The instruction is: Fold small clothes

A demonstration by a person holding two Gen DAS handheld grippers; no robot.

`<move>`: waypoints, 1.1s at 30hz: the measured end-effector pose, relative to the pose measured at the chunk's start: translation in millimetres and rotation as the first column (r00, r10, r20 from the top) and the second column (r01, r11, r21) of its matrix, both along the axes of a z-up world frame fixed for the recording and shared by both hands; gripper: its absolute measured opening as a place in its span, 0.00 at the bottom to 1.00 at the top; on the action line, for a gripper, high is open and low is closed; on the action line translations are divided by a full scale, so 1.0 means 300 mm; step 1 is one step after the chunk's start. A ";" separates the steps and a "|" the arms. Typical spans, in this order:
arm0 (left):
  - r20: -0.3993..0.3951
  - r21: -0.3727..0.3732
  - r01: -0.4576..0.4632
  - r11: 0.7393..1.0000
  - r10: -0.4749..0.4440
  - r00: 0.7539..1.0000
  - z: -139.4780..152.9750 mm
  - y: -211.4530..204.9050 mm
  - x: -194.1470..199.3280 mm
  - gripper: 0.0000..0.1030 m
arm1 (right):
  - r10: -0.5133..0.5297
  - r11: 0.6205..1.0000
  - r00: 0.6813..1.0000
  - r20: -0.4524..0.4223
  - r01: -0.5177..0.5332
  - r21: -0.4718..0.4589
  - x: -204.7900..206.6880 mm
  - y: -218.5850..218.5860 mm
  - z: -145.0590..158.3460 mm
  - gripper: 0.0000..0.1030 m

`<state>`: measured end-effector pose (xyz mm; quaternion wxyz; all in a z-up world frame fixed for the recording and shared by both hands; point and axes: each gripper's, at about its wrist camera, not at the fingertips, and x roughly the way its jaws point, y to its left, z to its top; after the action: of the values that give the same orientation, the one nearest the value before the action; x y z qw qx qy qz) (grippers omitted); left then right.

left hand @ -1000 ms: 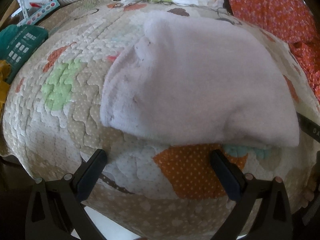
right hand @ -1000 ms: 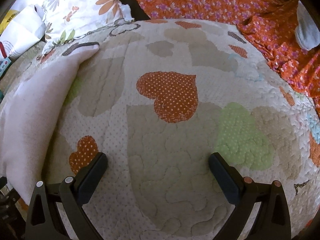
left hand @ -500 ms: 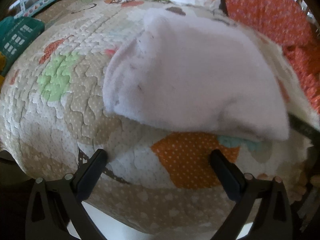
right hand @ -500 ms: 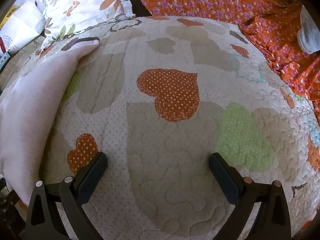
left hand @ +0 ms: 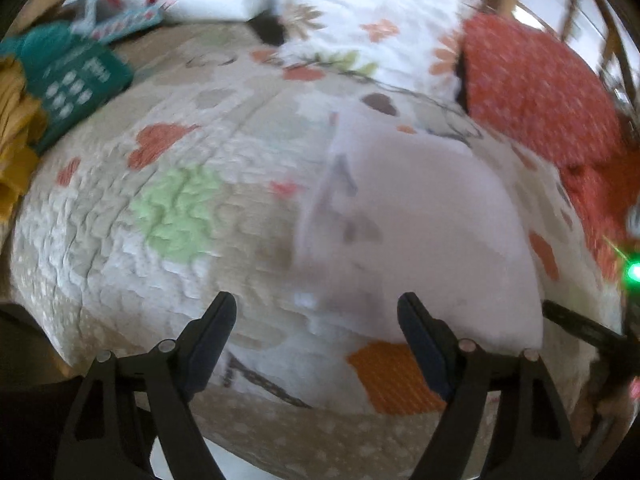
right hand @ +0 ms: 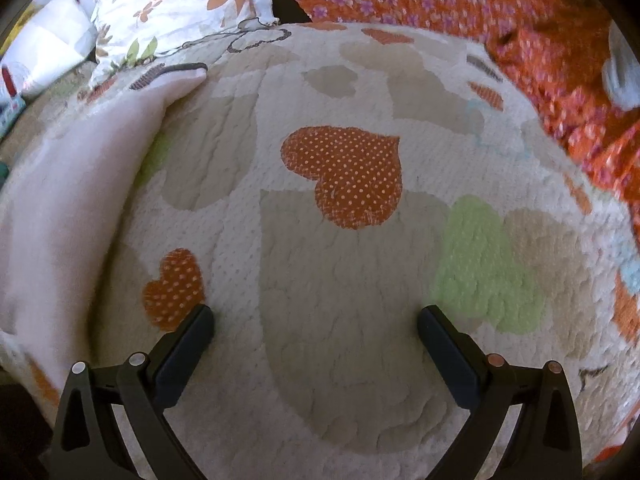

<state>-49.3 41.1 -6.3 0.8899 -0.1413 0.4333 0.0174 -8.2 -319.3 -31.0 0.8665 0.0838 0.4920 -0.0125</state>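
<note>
A pale pink garment lies folded flat on the heart-patterned quilt. In the blurred left wrist view my left gripper hovers over the garment's near left edge. Its jaws are closing with nothing held between them, and the pads do not press on the cloth. The same garment runs down the left side of the right wrist view. There my right gripper stands open over bare quilt, to the right of the garment and apart from it.
A flowered white pillow and an orange flowered cloth lie at the far side. A teal package and a yellow fabric sit at the far left. The quilt's near edge drops off below the left gripper.
The left gripper has lifted and swung left, so the garment now sits lower right in its view, and its jaws have narrowed. The right wrist view is almost unchanged.
</note>
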 end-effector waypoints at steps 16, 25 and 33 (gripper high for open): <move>-0.107 -0.180 0.241 0.954 -0.262 0.959 -0.069 -0.073 0.423 0.61 | 0.144 0.818 0.988 0.059 -0.153 0.555 0.429 0.232 -0.039 0.50; -0.062 -0.264 0.269 0.926 -0.295 0.954 0.004 -0.212 0.446 0.36 | 0.104 0.870 0.979 0.178 -0.176 0.461 0.371 0.132 0.155 0.33; -0.152 -0.300 0.144 0.943 -0.196 0.969 -0.072 -0.175 0.474 0.51 | 0.021 0.940 0.995 0.100 -0.053 0.337 0.329 0.038 0.113 0.48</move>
<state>92.9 -11.3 -27.9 0.8154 -0.2283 0.5205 -0.1098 90.5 -307.9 2.9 0.8614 0.2231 0.4468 0.0928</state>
